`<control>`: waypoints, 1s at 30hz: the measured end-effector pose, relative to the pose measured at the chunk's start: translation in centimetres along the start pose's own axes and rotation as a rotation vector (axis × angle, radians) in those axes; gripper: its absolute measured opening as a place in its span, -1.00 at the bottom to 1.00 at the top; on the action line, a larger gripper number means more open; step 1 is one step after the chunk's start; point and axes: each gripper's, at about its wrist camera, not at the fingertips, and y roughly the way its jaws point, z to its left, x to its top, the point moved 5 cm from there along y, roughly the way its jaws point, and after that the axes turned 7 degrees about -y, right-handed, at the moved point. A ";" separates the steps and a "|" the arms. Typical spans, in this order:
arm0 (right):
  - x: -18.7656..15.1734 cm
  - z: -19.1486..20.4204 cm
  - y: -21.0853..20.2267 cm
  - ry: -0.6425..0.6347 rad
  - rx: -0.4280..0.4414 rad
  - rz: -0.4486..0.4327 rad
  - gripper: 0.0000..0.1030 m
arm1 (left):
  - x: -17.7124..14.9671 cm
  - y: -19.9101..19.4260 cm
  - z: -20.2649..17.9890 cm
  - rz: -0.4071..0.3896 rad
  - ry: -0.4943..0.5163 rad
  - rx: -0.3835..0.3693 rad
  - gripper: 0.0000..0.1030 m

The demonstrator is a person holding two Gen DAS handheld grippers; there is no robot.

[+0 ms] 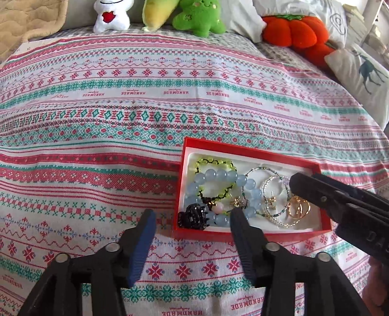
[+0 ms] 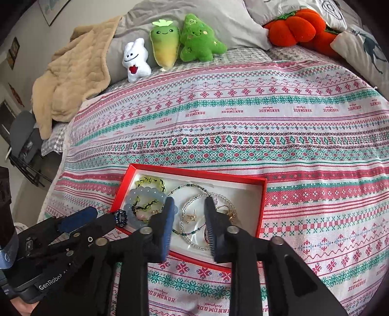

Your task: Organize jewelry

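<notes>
The left gripper (image 1: 193,218) is wide open and holds nothing, at the near edge of the red box (image 1: 243,149). The right gripper (image 2: 189,206), also open and empty, hovers over the jewelry (image 2: 194,218) inside. Picking seems next; thin pieces need careful closing.

A red box (image 1: 252,150) with a white inside sits on a striped cloth (image 1: 121,121). In the box lie a blue bead bracelet (image 1: 220,174), a green bead bracelet (image 1: 214,161), thin bead strings (image 1: 269,184), gold rings (image 1: 300,206) and a black hair clip (image 1: 193,216). The clip sits in the near left corner. The left gripper (image 1: 193,220) is wide open, low in the view, with its tips at the near edge of the box. The right gripper (image 1: 301,186) reaches in from the right, over the rings. Far back sit a white toy (image 1: 111,17), a green toy (image 1: 199,18) and an orange pumpkin (image 1: 291,30).
</notes>
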 end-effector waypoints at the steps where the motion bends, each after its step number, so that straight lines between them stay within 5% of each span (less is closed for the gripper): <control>1: 0.0 0.0 -0.4 -0.003 -0.001 -0.003 -0.08 | -0.1 -0.1 0.0 0.003 -0.001 0.008 0.31; 6: -0.3 -0.3 -2.1 0.003 -0.039 -0.003 -0.07 | -1.4 -0.9 0.4 0.011 0.001 0.080 0.68; 10: -1.4 -0.8 -3.1 0.029 -0.082 0.025 0.20 | -2.4 -1.6 1.1 0.009 0.001 0.136 0.97; 20: -5.7 -1.0 -5.5 -0.003 -0.263 0.126 0.91 | -5.4 -1.8 1.6 0.082 0.028 0.210 0.99; 30: -8.1 0.1 -6.0 -0.069 -0.309 0.170 0.94 | -7.0 -1.8 2.2 0.099 0.016 0.244 0.99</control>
